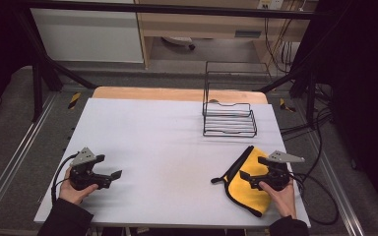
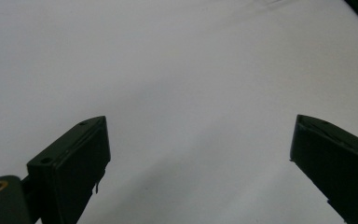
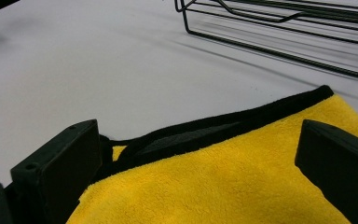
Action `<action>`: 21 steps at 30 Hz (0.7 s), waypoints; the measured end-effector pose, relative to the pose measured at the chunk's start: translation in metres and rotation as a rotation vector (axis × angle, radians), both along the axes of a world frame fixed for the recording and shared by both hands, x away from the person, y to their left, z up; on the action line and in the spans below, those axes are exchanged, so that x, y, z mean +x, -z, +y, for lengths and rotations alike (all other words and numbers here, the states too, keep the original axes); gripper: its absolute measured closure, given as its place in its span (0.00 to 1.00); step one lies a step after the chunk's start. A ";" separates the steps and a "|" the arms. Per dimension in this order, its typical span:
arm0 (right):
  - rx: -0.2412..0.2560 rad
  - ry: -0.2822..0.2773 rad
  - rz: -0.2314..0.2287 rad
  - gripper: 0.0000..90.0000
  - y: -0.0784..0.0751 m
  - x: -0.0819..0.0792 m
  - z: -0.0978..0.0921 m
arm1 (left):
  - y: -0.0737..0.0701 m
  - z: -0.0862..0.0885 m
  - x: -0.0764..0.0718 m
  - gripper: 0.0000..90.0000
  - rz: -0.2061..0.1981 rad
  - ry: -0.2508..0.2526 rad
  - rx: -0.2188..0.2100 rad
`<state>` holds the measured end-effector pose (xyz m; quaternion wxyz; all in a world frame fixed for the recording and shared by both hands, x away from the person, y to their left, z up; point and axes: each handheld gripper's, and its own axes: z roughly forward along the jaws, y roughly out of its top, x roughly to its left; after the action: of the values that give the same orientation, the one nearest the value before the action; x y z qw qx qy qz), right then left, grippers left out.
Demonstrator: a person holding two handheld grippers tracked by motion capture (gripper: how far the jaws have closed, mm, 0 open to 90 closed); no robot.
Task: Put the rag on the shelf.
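Observation:
A folded yellow cloth point(image 1: 243, 189) with a black border lies on the white table point(image 1: 167, 142) at the near right. My right gripper point(image 1: 252, 167) hovers just over it, open, its jaws spread wide above the yellow cloth point(image 3: 223, 186) with nothing pinched. At the near left, my left gripper point(image 1: 114, 178) is held in a hand above bare table, also open; its jaws stand far apart in the left gripper view point(image 2: 198, 154) with only white surface between them.
A black wire rack point(image 1: 229, 113) stands at the far right of the table, its low basket point(image 3: 298, 32) just beyond the cloth. Cables point(image 1: 320, 196) trail off the right edge. A wooden board edge point(image 1: 177, 93) shows behind the white sheet.

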<state>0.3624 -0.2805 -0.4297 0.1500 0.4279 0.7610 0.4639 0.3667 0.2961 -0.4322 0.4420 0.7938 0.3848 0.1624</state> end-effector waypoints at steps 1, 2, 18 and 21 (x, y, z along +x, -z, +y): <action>0.002 0.001 -0.003 0.01 -0.001 0.000 -0.001 | 0.000 0.000 0.000 0.05 -0.003 -0.002 0.000; 0.003 0.003 0.000 0.01 -0.001 0.000 -0.001 | 0.000 0.000 0.000 0.05 -0.004 -0.003 0.000; -0.091 -0.009 -0.004 0.11 -0.002 -0.014 0.012 | 0.000 -0.001 -0.004 0.07 -0.018 -0.013 0.008; -0.138 -0.054 -0.008 0.26 0.001 -0.021 0.026 | 0.000 -0.001 -0.004 0.07 -0.018 -0.015 0.014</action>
<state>0.3417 -0.2542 -0.4306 0.1697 0.3937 0.8020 0.4160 0.3629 0.2951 -0.4320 0.4389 0.7923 0.3857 0.1756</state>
